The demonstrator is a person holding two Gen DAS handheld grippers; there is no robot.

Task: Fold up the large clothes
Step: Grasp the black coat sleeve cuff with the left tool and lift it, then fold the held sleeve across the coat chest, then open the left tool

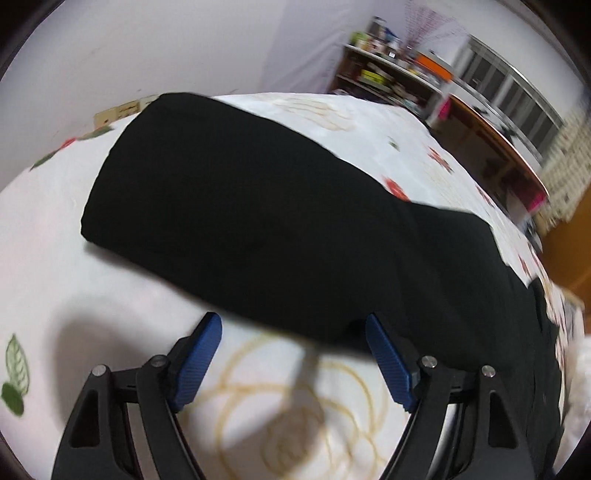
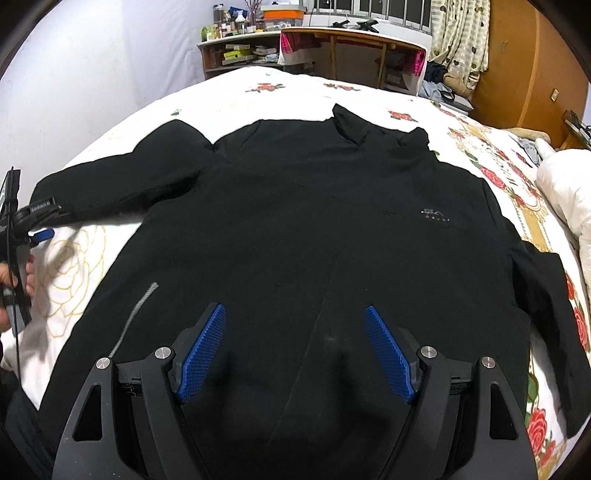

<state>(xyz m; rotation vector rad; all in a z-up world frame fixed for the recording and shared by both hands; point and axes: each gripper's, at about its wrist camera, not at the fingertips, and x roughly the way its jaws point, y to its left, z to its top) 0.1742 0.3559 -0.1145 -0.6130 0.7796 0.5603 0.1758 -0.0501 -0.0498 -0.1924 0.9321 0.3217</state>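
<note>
A large black jacket (image 2: 295,206) lies spread front up on a floral bed sheet (image 2: 74,273), collar toward the far side. My right gripper (image 2: 295,314) hovers open over the jacket's lower front, with nothing between its blue pads. At the far left of that view, a hand holds my left gripper (image 2: 41,234) beside the cuff of the outstretched sleeve (image 2: 110,188). In the left wrist view the same black sleeve (image 1: 258,214) runs across the sheet (image 1: 280,398). My left gripper (image 1: 293,325) stands open at the sleeve's near edge, its right pad (image 1: 388,362) close to the fabric.
A white duvet (image 2: 565,199) is bunched at the right of the bed. Beyond the bed stand a cluttered shelf (image 2: 240,51) and a wooden desk (image 2: 354,48), with a curtain (image 2: 461,33) and a wooden wardrobe (image 2: 532,62) to the right. A white wall (image 1: 147,48) borders the bed.
</note>
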